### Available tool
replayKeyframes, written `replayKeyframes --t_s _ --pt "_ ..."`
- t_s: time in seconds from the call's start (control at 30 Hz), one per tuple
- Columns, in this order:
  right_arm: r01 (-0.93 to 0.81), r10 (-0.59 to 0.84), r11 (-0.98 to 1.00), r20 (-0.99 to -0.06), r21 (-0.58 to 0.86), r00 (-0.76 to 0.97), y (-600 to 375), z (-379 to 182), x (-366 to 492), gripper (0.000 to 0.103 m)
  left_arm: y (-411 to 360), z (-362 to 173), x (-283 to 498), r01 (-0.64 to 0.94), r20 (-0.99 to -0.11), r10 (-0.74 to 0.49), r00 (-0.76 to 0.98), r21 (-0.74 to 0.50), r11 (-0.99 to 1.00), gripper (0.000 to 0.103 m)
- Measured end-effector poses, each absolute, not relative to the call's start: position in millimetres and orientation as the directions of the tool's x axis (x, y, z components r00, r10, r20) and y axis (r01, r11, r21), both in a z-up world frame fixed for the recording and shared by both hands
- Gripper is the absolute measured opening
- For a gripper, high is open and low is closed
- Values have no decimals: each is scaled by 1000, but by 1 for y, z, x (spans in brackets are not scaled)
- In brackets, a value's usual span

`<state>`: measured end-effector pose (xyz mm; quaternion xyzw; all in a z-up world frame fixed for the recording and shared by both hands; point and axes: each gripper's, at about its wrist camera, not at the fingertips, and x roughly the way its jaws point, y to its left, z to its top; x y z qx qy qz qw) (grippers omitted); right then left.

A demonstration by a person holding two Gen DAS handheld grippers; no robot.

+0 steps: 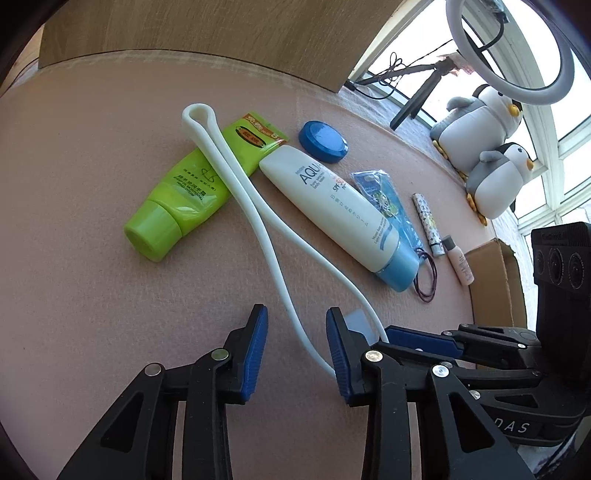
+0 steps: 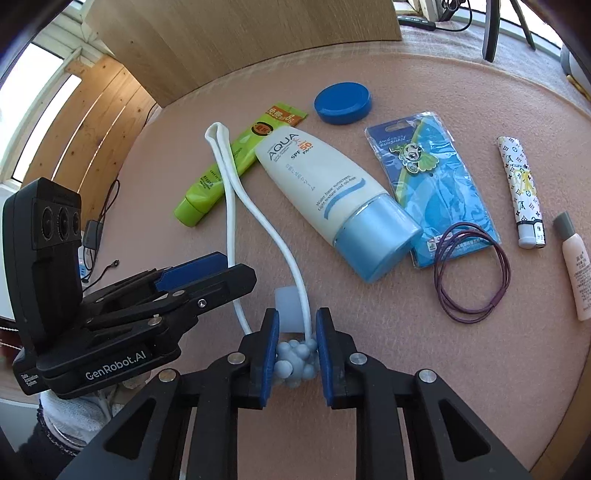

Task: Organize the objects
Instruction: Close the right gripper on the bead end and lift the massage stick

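- Left wrist view: pink felt-covered tabletop (image 1: 92,184) with a round edge; wooden panel (image 1: 207,33) standing behind it; window (image 1: 565,147) at right, with two plush penguins (image 1: 484,147) on the sill and a ring light (image 1: 517,55) above.
- Laid on the felt: green tube (image 1: 181,195), white sunscreen tube (image 1: 332,206), blue lid (image 1: 323,142), blue card packet (image 1: 388,203), patterned lighter (image 1: 426,223), small pink bottle (image 1: 460,264), purple hair ties (image 1: 426,273); cardboard box (image 1: 498,280) at right edge.
- Left gripper (image 1: 295,354) low over the felt, jaws spread, white looped cord (image 1: 266,229) running between them with no contact visible.
- Right wrist view: same felt tabletop (image 2: 406,350), wood-slatted wall (image 2: 92,122) and bright window (image 2: 37,129) at left.
- Right gripper (image 2: 295,354) pinching a grey-blue knobbly bead cluster (image 2: 295,363) at the near end of the white looped cord (image 2: 258,221); translucent white block (image 2: 286,304) just beyond the pads.
- Left gripper (image 2: 199,273) at left, just beside the cord.
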<state>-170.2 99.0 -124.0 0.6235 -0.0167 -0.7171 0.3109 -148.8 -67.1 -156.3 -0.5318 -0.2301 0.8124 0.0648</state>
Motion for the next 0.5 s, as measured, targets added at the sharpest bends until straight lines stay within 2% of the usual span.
replayKeyframes --t_s 0.13,0.3,0.5 --pt "440 -464 -802 -885 404 -34 97 -123 -156 19 -62 -158 -141 123 -833 366 -416 -450 -885 18" --pt "470 -436 -808 -897 356 -69 94 -119 -135 19 -60 -159 -125 125 -821 393 -415 -479 -869 18" --pt "450 -458 -803 -887 390 -48 102 -120 -111 19 -55 -157 -98 116 -815 412 -409 -494 -862 17"
